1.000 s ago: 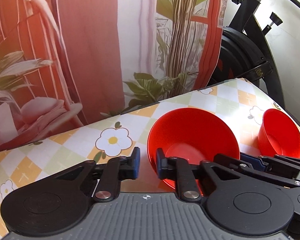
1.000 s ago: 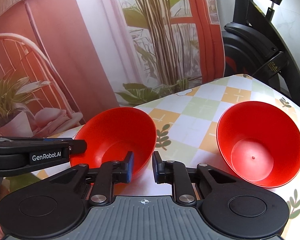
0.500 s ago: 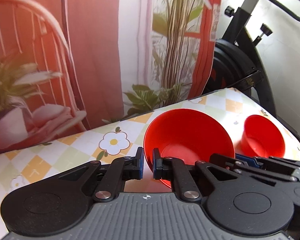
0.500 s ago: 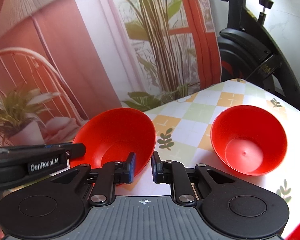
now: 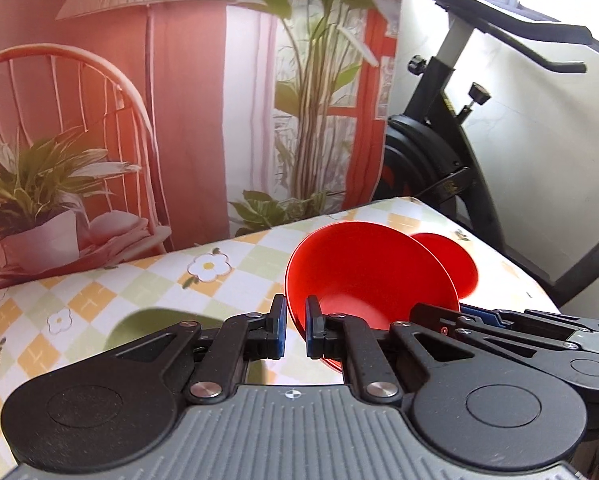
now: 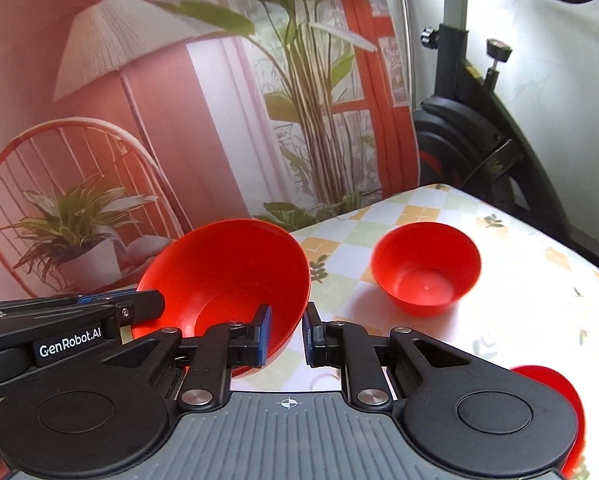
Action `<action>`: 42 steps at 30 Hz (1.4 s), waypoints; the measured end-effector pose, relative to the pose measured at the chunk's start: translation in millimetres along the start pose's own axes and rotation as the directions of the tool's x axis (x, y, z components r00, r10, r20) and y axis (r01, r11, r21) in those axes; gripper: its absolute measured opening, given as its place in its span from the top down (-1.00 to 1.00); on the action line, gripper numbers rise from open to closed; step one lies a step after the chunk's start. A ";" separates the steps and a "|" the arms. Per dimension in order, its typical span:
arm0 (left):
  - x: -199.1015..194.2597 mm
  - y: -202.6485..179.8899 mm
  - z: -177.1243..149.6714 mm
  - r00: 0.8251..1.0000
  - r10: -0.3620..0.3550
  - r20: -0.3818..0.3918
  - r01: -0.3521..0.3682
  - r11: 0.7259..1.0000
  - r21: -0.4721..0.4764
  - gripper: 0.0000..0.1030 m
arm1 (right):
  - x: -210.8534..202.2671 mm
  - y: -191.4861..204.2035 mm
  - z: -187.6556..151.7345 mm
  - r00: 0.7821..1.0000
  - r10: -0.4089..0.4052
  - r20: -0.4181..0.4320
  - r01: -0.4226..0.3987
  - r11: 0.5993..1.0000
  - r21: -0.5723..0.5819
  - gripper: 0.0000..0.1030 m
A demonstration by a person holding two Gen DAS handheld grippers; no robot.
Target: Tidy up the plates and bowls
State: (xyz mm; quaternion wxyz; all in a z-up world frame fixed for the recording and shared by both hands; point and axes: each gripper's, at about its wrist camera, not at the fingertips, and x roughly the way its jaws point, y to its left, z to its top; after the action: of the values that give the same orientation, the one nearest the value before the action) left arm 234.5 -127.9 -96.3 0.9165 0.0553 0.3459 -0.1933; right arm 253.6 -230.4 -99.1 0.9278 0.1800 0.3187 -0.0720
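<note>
A large red bowl (image 5: 367, 272) hangs tilted above the chequered tablecloth (image 5: 139, 280), its shadow lying on the cloth below. My left gripper (image 5: 295, 330) is shut on the bowl's left rim. My right gripper (image 6: 285, 336) is shut on the right rim of the same bowl (image 6: 227, 272), one pad inside and one outside. Each wrist view shows the other gripper's fingers (image 5: 451, 314) (image 6: 139, 304) at the opposite rim. A smaller red bowl (image 6: 427, 276) stands upright on the cloth to the right; in the left wrist view this smaller bowl (image 5: 455, 264) is partly hidden behind the large one.
Part of another red dish (image 6: 559, 396) shows at the bottom right, mostly hidden behind my right gripper. A black exercise bike (image 5: 451, 152) stands past the table's right corner. A printed backdrop (image 5: 179, 120) hangs along the far table edge.
Both grippers closed further onto the large bowl's rims and rose with it off the cloth. The smaller bowl now looks lower and farther away.
</note>
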 end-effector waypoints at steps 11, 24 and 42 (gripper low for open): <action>-28.1 -39.1 -29.3 0.999 -0.044 0.006 0.044 0.999 -0.002 0.80 | -53.2 -39.5 -21.6 1.000 -0.025 0.003 0.025 0.998 0.050 0.74; -16.0 -85.5 -45.9 0.987 -0.153 -0.050 0.154 0.988 0.018 0.80 | -82.7 -96.6 -47.1 0.995 -0.103 -0.003 0.103 0.991 0.088 0.75; 15.5 -137.3 -56.0 0.971 -0.205 -0.125 0.217 0.971 0.096 0.79 | -83.5 -165.6 -69.9 0.987 -0.161 -0.016 0.162 0.973 0.162 0.75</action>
State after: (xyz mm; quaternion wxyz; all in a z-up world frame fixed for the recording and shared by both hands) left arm 156.9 -245.9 -144.2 0.8649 0.0792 0.3908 -0.3050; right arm 107.3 -355.5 -146.5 0.9007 0.2288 0.3265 -0.1728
